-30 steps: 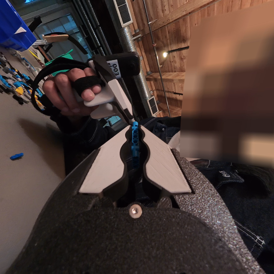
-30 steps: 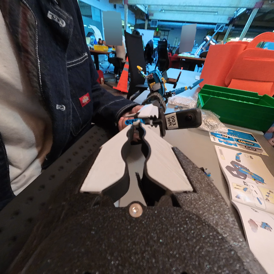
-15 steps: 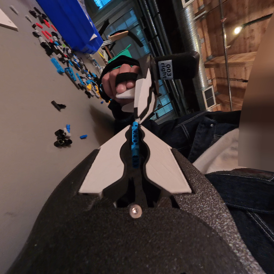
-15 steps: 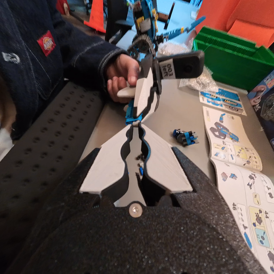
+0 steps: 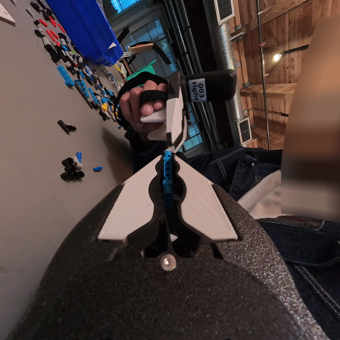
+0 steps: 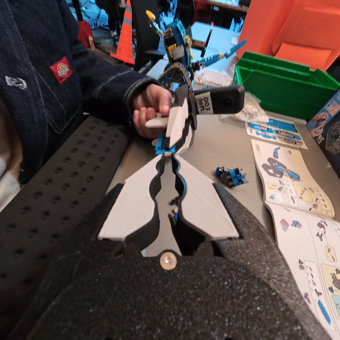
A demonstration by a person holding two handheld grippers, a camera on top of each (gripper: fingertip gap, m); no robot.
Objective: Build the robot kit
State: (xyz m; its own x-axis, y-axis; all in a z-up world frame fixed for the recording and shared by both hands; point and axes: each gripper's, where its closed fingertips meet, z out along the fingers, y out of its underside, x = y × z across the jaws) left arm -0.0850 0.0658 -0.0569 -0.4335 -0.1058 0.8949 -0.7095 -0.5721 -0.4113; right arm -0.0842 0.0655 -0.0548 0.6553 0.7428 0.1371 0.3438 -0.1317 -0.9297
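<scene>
My left gripper (image 5: 167,156) is shut on a blue perforated beam (image 5: 167,176) that stands lengthwise between its fingers, its end poking out at the tips. My right gripper (image 5: 172,147) meets it tip to tip from above and pinches a small pale peg (image 5: 171,147) against the beam's end. In the right wrist view my right gripper (image 6: 167,156) shows its fingers almost together with a narrow gap. The left gripper (image 6: 174,150) hangs right in front with the blue beam (image 6: 159,145). Both are held above the grey table (image 6: 220,139).
Loose black and blue pieces (image 5: 71,169) and a scattered pile (image 5: 82,81) lie on the table by a blue bin (image 5: 86,27). An open instruction booklet (image 6: 294,193), a small blue-black subassembly (image 6: 230,175), a green bin (image 6: 285,86), a built model (image 6: 176,51) and a black perforated board (image 6: 55,184) surround the grippers. My left and right fingertips are right by each other.
Both grippers have tilted down from the room toward the table while staying tip to tip. The blue beam stays in the left gripper. Little has moved in the last half second.
</scene>
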